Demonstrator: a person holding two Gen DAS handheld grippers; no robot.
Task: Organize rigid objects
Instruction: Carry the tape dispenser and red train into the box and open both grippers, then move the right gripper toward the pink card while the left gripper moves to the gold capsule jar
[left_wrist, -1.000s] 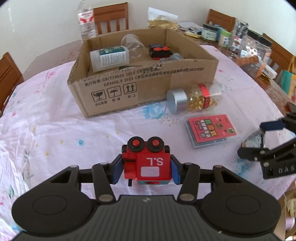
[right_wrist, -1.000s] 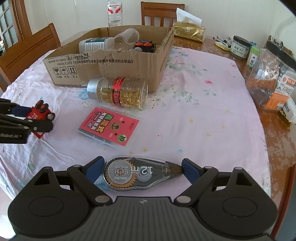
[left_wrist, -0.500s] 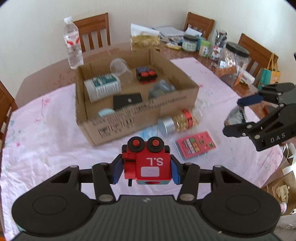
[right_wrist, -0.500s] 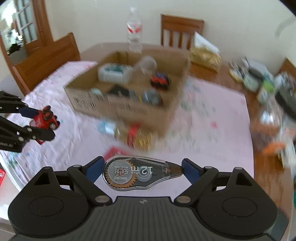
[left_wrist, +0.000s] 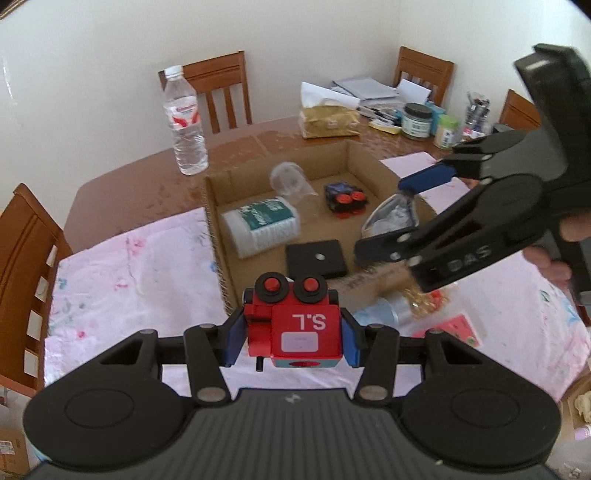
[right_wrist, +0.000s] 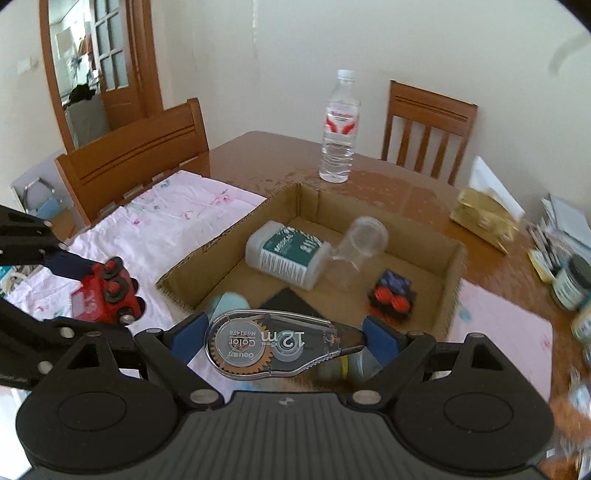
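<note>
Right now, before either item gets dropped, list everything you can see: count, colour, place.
open cardboard box: 1, brown, table centre
white bottle with green label: 1, lying in box
clear plastic cup: 1, lying in box
dark toy car with red wheels: 1, in box
flat black square: 1, in box
clear water bottle: 1, upright behind box
gold tissue pack: 1, far side of table
pink floral tablecloth: 1, under box
wooden chairs: at least 4, around table
red toy train block: 1, in left tongs
clear correction tape dispenser: 1, in right tongs
</note>
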